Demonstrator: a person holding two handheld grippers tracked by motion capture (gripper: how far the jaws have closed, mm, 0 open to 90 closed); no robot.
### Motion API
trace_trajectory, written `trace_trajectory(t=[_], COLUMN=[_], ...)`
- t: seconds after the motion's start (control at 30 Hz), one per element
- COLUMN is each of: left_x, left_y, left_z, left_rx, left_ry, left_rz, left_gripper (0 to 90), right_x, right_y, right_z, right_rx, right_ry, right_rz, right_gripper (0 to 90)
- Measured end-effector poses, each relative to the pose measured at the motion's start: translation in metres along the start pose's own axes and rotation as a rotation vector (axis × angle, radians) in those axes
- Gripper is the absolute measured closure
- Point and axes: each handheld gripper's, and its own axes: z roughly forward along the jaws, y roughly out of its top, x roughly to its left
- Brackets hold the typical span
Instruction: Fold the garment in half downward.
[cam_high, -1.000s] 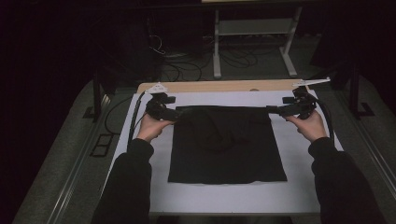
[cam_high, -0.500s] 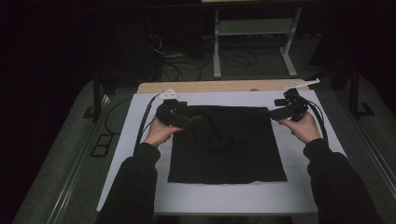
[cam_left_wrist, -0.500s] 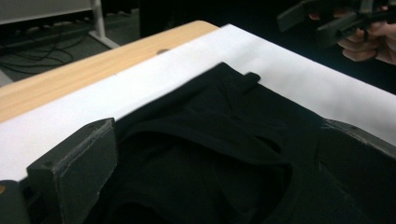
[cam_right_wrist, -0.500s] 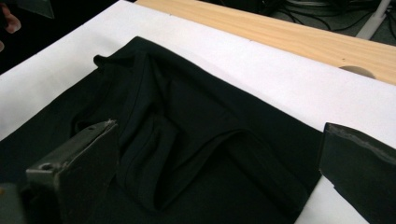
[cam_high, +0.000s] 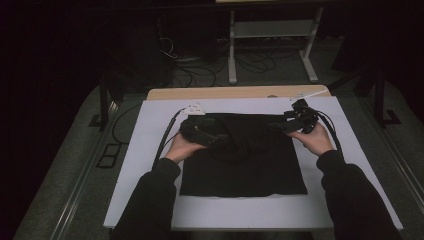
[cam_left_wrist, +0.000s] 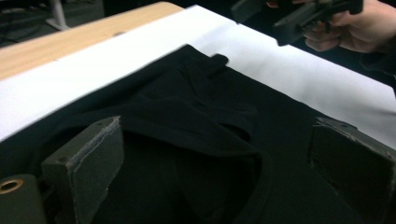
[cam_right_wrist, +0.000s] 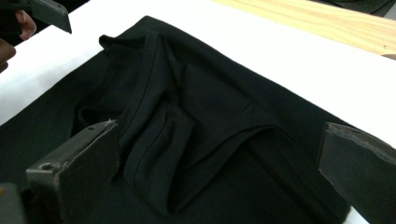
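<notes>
Both the left gripper (cam_left_wrist: 215, 172) and the right gripper (cam_right_wrist: 219, 172) hover with jaws spread wide, gripping nothing, over the far corners of the folded black cloth garment (cam_high: 245, 160) lying on the white table sheet (cam_high: 150, 165).

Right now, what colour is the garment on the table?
Plain black garment, no pattern; clearest in the right gripper view.

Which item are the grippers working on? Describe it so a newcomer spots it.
Start at the white board covering the table. The black garment lies spread on its middle, with the left gripper and right gripper at its far corners. It is the sole dark cloth there, bunched along its far edge.
</notes>
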Motion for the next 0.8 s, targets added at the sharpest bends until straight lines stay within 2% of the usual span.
trace_trajectory(t=[0.57,0.8], left_x=[-0.015,-0.018], left_y=[-0.011,-0.014], left_z=[0.029,0.036], left_rx=[0.053,0.064], left_ry=[-0.086,-0.099], left_rz=[0.032,0.039], left_gripper=[7.0,10.6], right_x=[0.002,0.003], right_y=[-0.003,-0.004], right_z=[0.021,0.032], right_rx=[0.031,0.037], right_ry=[0.010,0.030], right_rz=[-0.003,-0.008], right_gripper=[0.2,5.0])
